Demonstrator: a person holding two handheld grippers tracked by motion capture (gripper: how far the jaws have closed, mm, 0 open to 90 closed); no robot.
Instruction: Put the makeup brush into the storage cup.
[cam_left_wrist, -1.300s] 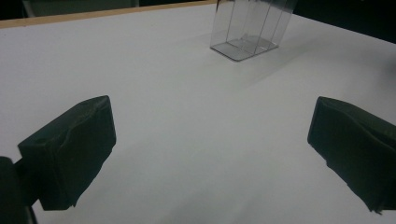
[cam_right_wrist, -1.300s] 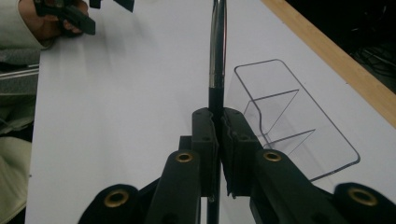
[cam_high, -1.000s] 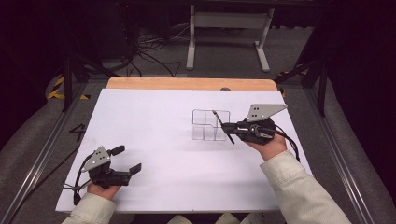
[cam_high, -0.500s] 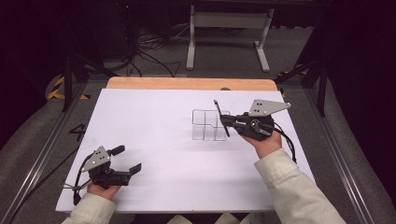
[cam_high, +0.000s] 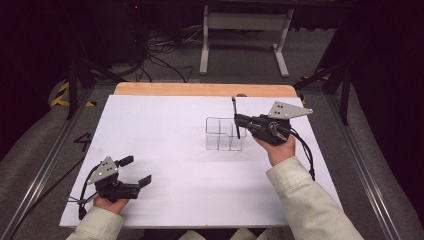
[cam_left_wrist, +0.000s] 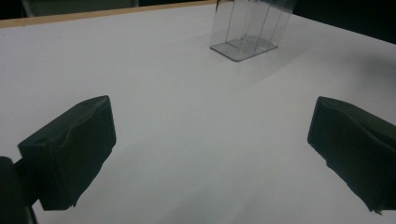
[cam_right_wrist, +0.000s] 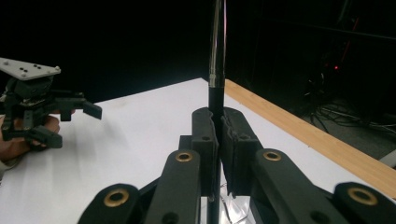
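A: What's the right gripper (cam_high: 238, 120) got?

B: Jaws clamped tight on a thin pen (cam_high: 234, 116), upright over the clear organizer (cam_high: 223, 134) near the table's (cam_high: 165, 125) far right. Looks light, stiff, slick, so hold mid-barrel. Left gripper (cam_high: 136, 171) sits wide open and empty at the near-left corner.

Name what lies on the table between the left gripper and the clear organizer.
Nothing: bare white table runs from left gripper to clear organizer, in the left gripper view.
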